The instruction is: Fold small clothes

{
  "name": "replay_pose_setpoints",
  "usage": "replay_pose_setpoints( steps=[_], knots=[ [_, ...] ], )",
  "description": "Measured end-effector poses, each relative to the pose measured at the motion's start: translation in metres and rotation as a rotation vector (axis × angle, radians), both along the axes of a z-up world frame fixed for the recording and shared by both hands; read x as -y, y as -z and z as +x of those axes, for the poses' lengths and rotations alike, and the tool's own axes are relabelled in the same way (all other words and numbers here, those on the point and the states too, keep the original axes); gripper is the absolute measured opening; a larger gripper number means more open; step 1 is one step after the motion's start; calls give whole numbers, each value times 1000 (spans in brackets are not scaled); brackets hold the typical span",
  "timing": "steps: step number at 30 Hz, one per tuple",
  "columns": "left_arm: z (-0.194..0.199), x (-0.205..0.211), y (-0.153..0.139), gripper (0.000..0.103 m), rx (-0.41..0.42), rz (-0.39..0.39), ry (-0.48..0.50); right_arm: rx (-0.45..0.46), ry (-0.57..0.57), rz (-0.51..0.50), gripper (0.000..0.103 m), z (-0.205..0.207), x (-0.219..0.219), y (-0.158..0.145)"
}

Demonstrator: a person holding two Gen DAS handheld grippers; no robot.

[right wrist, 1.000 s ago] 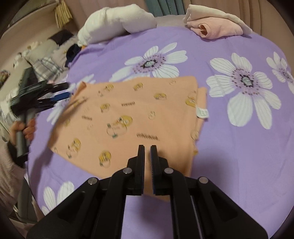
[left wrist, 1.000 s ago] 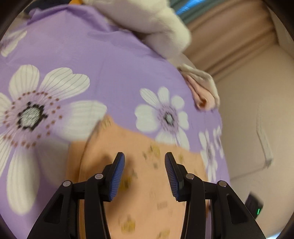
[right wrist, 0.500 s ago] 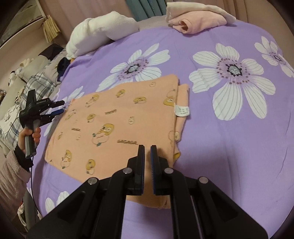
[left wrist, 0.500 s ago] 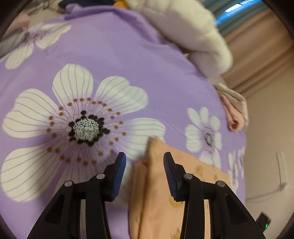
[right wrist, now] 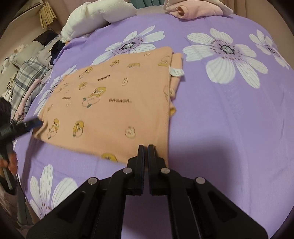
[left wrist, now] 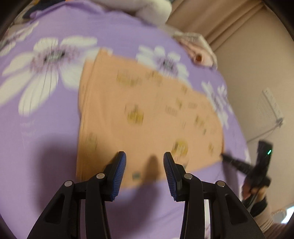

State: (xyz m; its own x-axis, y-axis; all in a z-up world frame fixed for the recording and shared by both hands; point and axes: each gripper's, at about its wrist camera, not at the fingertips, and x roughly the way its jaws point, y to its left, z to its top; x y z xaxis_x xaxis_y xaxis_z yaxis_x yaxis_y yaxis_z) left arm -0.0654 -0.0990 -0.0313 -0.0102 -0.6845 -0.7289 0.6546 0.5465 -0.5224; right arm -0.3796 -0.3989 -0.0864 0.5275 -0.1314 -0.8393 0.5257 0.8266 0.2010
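Note:
An orange garment with yellow duck prints lies folded flat on the purple flowered bedspread; it also shows blurred in the left wrist view. A white label sticks out at its far right edge. My right gripper is shut and empty, its tips over the garment's near right corner. My left gripper is open and empty over the garment's near edge; it also shows in the right wrist view at the garment's left corner.
A folded pink and white garment lies at the far edge of the bed. A white pillow lies at the far left. Plaid and dark clothes are piled left of the bed. A beige wall stands beyond.
My left gripper has swung from the garment's far left corner to its near left corner, still open. My right gripper stays shut and has come lower toward the near right corner.

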Motion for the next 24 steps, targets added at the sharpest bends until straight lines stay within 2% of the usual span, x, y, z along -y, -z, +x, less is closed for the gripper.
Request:
replay_pose_setpoints(
  steps=[3,4,5,7,8,11,14,18,24],
  knots=[
    [-7,-17,-9,40,-3,-33,-26,-5,-2,-7,5,-6,-3,-6],
    [-6,-24,-13,43,-8,-49,-47,7,2,2,7,-10,-4,-10],
    [-5,-33,-19,47,-11,-69,-76,25,6,15,13,-14,-5,-15],
    [-2,-46,-25,64,-27,-106,-124,66,13,36,25,-19,-8,-22],
    [0,-53,-28,64,-39,-128,-148,84,16,43,32,-21,-10,-25],
    [8,-65,-27,64,-70,-150,-201,127,14,58,37,-20,-17,-34],
    [18,-72,-15,64,-176,-181,-237,159,1,94,50,-14,-23,-39],
    [30,-75,3,64,-268,-197,-272,192,-27,125,52,-5,-33,-43],
    [60,-61,24,64,-403,-261,-268,191,-64,136,52,9,-44,-43]
  ],
)
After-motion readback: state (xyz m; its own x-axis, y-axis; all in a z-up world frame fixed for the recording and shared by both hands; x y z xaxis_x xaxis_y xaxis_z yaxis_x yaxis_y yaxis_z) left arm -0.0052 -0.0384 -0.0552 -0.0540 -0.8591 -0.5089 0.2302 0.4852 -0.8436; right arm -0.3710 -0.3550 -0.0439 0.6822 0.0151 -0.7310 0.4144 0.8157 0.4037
